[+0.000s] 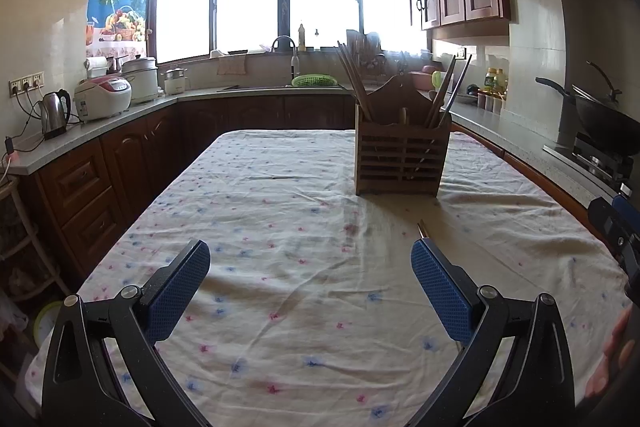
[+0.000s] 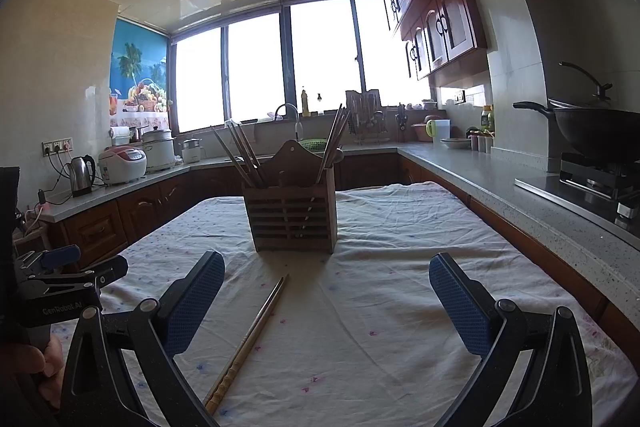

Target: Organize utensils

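Note:
A slatted wooden utensil holder [image 1: 401, 155] [image 2: 294, 213] stands upright on the flowered tablecloth [image 1: 280, 211] [image 2: 384, 243], with several chopsticks leaning out of both sides. A pair of chopsticks [image 2: 250, 337] lies flat on the cloth in front of the holder; in the left wrist view only its tip [image 1: 423, 229] shows behind the right finger. My left gripper [image 1: 310, 267] hovers open over the cloth, holding nothing. My right gripper [image 2: 326, 285] is open too, low over the cloth, with the loose chopsticks lying between its fingers, nearer the left one.
Counters run along the left, back and right. A kettle [image 1: 54, 113] and rice cooker [image 1: 103, 98] sit left, a sink with a green basket [image 1: 314, 80] at the back, a wok on the stove [image 2: 596, 135] right. A hand shows at each view's edge.

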Tool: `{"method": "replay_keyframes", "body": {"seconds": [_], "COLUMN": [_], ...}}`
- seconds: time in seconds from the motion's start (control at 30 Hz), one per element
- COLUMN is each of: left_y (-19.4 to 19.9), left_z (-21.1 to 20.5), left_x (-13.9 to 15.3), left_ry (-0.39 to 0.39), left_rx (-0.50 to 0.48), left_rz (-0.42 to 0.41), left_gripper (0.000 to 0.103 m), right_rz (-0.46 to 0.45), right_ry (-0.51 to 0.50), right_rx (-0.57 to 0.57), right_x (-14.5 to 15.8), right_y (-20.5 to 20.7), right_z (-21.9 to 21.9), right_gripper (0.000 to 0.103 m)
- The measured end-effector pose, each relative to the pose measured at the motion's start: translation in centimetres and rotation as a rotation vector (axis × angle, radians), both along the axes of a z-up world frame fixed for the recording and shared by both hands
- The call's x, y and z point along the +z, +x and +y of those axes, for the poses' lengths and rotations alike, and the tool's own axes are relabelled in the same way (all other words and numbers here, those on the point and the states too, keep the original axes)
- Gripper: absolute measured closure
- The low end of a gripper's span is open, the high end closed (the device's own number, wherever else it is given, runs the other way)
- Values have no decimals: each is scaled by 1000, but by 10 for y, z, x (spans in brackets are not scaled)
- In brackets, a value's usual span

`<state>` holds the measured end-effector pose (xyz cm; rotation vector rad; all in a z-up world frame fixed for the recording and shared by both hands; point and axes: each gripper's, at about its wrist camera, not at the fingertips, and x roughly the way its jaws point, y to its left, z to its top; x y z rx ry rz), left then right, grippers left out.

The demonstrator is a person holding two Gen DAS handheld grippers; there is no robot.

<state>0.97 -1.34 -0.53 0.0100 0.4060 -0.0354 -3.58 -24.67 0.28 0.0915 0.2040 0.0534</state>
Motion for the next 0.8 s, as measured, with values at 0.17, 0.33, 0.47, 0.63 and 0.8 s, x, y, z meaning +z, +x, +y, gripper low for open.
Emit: {"method": "replay_keyframes", "body": {"seconds": [0.17,0.33,0.47,0.63,0.8], "left_y": [2,4,4,5,6], "left_z": [0,0,0,0,0], "left_x": [0,-1,-1,-1,-2], "left_ry": [0,-1,-2,-2,-3], "left_rx": [1,1,1,1,0], "left_rz": [3,9,10,13,18], "left_gripper": [0,0,0,0,0], "right_rz": [4,9,9,9,16], "right_ry": [4,4,4,4,5], "right_rx": [-1,-1,-1,-1,-2], "right_x": [1,0,1,1,-1], "right_y": [3,4,4,4,6], "right_z": [-2,-2,-2,-2,-3], "right_gripper": [0,0,0,0,0]}}
